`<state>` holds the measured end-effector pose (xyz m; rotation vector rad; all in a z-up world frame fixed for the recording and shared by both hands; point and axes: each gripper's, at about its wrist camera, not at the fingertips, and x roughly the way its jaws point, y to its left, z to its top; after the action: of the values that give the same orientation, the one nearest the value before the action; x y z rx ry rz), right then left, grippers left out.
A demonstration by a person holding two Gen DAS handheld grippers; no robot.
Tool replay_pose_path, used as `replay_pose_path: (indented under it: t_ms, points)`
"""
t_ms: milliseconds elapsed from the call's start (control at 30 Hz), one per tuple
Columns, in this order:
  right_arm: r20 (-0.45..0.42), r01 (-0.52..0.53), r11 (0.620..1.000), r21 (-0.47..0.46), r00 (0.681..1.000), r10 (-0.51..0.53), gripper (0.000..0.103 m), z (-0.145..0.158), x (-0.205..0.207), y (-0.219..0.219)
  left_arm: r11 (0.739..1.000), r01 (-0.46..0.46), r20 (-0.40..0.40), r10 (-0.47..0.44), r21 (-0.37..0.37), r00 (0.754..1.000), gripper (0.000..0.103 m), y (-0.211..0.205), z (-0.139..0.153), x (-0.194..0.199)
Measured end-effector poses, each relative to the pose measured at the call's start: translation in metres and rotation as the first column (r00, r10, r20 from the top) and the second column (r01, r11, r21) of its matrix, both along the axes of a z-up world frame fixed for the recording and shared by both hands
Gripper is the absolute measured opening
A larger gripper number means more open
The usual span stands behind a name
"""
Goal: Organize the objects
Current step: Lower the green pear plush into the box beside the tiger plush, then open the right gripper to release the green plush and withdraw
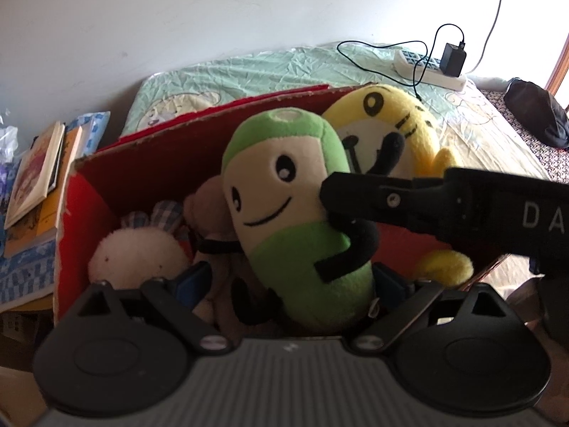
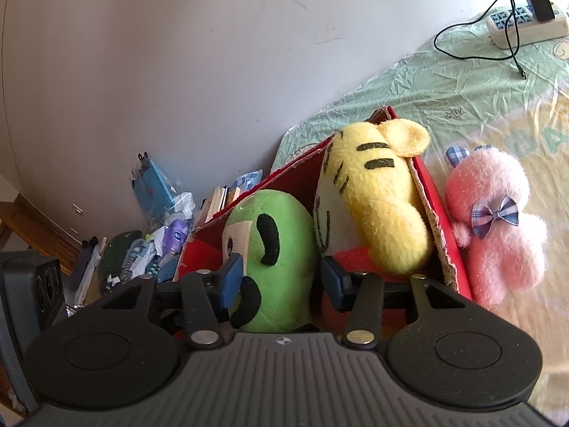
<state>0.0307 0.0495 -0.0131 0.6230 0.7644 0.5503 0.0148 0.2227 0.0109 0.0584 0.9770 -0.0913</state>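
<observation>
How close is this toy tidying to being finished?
Mostly done, it seems. The yellow plush and a white plush already sit in the red box. The green plush is going in, both grippers' fingers beside it. The pink plush still lies outside on the bed.

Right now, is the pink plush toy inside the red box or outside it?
Outside. The pink plush toy lies on the bed sheet, against the outer side of the red box; the box wall separates it from the yellow plush inside.
</observation>
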Motion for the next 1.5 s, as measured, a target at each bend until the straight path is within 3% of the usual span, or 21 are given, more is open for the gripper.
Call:
replay_pose_path:
  t_ms: [67,967,1267,1500]
  points:
    - [0.002,0.001,1.000,-0.003,1.000,-0.001,0.050,0.000,-0.001,0.000,1.000,-0.003,-0.002,0.003,0.008,1.000,0.100,-0.001,0.000,0.000]
    - [0.042,0.017,0.999,-0.040,0.999,-0.015,0.048,0.000,-0.011,-0.003,0.996,-0.044,0.019,0.042,0.082,0.999,0.101,-0.008,0.009,-0.010]
    - [0.064,0.037,0.998,-0.057,0.997,-0.033,0.055,0.008,-0.024,-0.005,0.992,-0.073,0.056,0.067,0.104,0.996,0.101,-0.009,0.021,-0.026]
    - [0.096,0.073,0.995,-0.062,0.993,-0.067,0.055,0.016,-0.041,-0.009,0.989,-0.092,0.078,0.083,0.113,0.993,0.101,-0.009,0.030,-0.041]
